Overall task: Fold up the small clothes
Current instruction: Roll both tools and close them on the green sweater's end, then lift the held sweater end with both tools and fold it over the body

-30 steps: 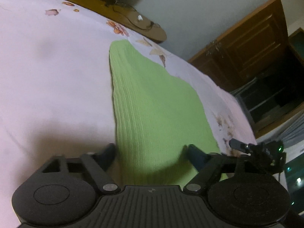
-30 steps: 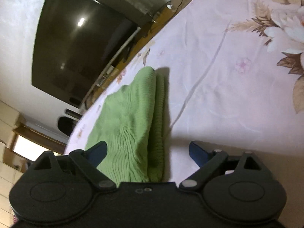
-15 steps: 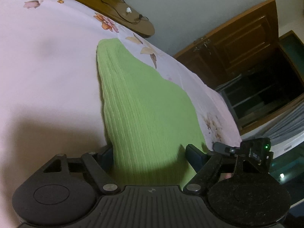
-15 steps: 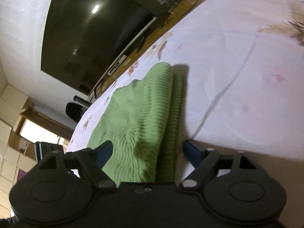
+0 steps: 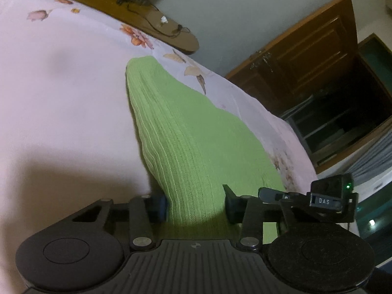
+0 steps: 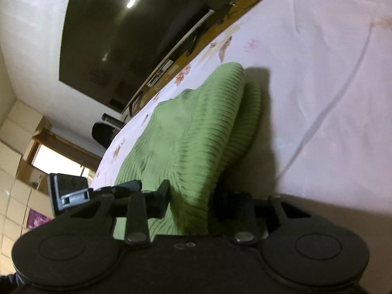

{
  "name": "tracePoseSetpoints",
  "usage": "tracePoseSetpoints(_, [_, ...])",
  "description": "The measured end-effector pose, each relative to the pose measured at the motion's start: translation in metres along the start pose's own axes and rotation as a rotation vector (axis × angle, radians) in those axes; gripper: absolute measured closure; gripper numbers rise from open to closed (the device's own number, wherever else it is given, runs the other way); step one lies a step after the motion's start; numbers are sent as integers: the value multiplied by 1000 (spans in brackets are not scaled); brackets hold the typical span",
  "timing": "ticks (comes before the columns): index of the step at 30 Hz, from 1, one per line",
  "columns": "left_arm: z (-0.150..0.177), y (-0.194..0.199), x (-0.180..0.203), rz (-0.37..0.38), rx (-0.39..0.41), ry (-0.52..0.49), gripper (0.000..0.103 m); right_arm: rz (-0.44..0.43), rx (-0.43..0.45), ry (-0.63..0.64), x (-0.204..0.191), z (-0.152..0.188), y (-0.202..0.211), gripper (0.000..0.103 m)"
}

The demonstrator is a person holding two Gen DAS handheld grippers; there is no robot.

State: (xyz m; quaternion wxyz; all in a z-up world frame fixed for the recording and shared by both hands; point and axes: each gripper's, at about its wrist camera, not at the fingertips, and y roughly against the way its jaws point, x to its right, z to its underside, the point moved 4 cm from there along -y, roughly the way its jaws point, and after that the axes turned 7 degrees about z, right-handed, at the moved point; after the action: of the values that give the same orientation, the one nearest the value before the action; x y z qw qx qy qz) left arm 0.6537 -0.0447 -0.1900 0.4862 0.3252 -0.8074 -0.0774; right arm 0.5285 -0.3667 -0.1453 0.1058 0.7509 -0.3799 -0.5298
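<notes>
On the bed [image 5: 61,122], near its foot, lies the green sweater [image 5: 191,142]. My left claw [image 5: 194,204] and right claw [image 6: 192,199] are closing around its near edge; too shallow a bite could let layers slip.

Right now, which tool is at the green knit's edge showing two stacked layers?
The right tool, closing on the doubled edge of the green knit; the left tool closes on a flat end.
</notes>
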Motion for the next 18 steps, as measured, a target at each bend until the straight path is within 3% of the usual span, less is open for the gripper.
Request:
tracePoseSetpoints(4, [-3,14,9,10,21,-17,70,10,28,16,-13,-2,1,75])
tracePoseSetpoints(8, [-13,42,23,26,66,-56,70,21,73,98,-48,-7,13,76])
tracePoseSetpoints(14, [-32,111,31,18,125,-110,70,-3,104,186,-110,-11,17,76])
tracePoseSetpoints(18, [-39,169,18,-10,160,-120,70,-41,99,220,-157,-8,-2,76])
